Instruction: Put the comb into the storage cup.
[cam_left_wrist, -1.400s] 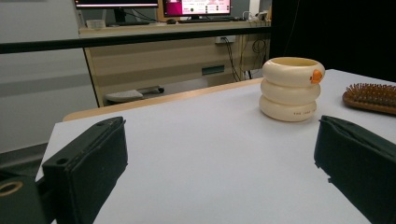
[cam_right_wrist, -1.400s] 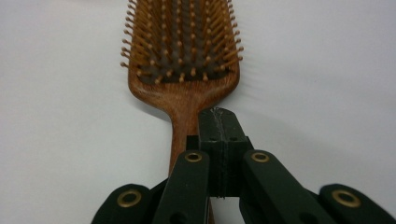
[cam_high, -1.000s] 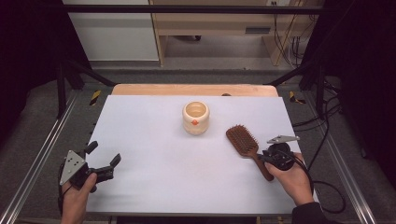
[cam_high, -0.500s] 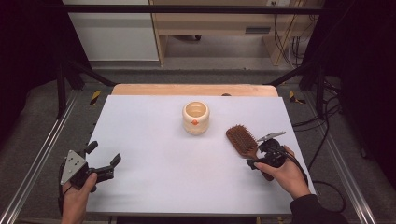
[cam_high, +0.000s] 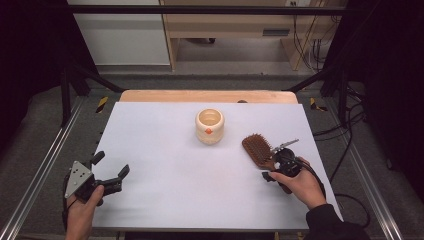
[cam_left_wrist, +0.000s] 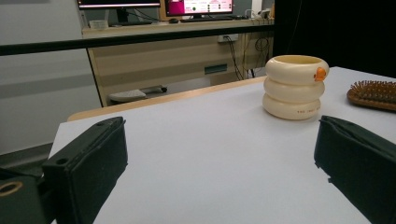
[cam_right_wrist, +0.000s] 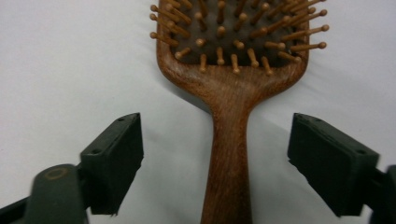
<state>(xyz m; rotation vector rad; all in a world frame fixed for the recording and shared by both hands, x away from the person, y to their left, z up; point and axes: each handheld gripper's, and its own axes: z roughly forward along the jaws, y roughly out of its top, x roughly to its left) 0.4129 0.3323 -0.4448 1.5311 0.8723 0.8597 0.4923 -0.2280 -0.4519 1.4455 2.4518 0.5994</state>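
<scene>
White table (cam_high: 165, 190) bears one hairbrush (cam_high: 257, 149), one cup (cam_high: 210, 126).

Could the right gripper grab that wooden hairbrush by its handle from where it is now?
Probably yes: the right gripper has its jaws open on either side of the hairbrush handle, with nothing between.

A: The high view looks forward and down over the whole desk (cam_high: 165, 200).
B: Left gripper view skims low across it; the right sits close above the hairbrush (cam_right_wrist: 231, 140), which all three share.

Even overhead light, dark surroundings, soft shadows, blurred near fingers (cam_right_wrist: 112, 163).
</scene>
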